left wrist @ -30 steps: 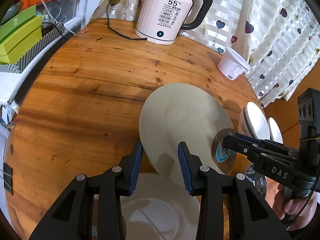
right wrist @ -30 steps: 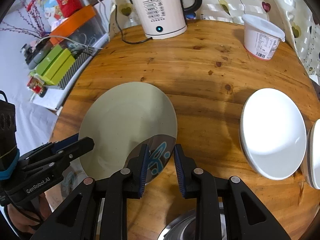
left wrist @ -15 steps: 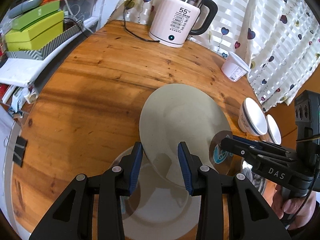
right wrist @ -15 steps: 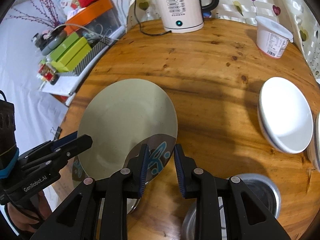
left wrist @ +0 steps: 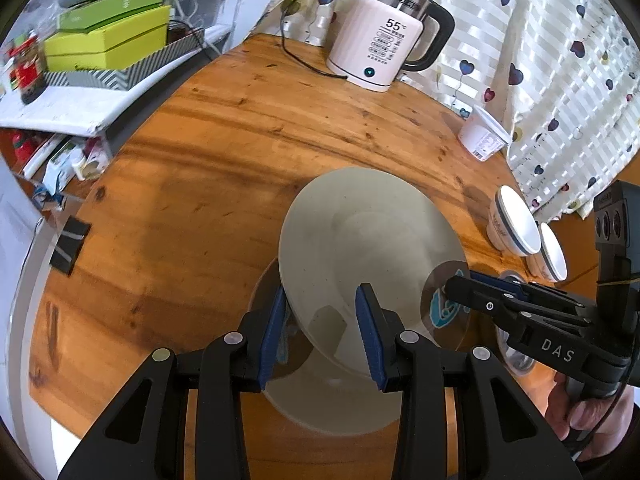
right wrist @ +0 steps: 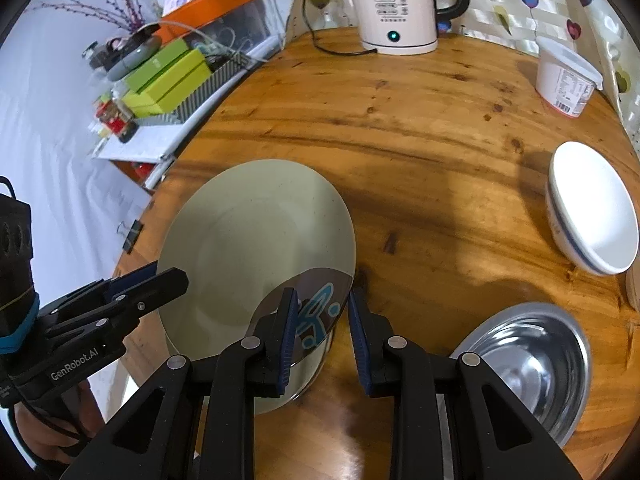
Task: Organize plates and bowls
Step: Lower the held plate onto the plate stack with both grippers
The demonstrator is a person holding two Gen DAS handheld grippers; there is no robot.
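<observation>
Left gripper (left wrist: pixel 320 320) fingers (left wrist: pixel 370 330) clamp the near rim of a beige plate (left wrist: pixel 360 248); right gripper (right wrist: pixel 320 320) fingers (right wrist: pixel 286 330) pinch its opposite rim, where the blue-marked glossy patch sits. Plate held tilted off the desk (left wrist: pixel 200 184), above a second beige plate (left wrist: pixel 332 408) at the desk's near edge. Steel bowl (right wrist: pixel 536 364) near the right fingers – two white bowls (left wrist: pixel 516 224) toward the right edge. Kettle (left wrist: pixel 380 52) and white tub (left wrist: pixel 482 138) at the far edge.

Left gripper (left wrist: pixel 320 320) and right gripper (left wrist: pixel 454 286) clamping tilted beige plate (left wrist: pixel 360 232); kettle (left wrist: pixel 380 52) behind
</observation>
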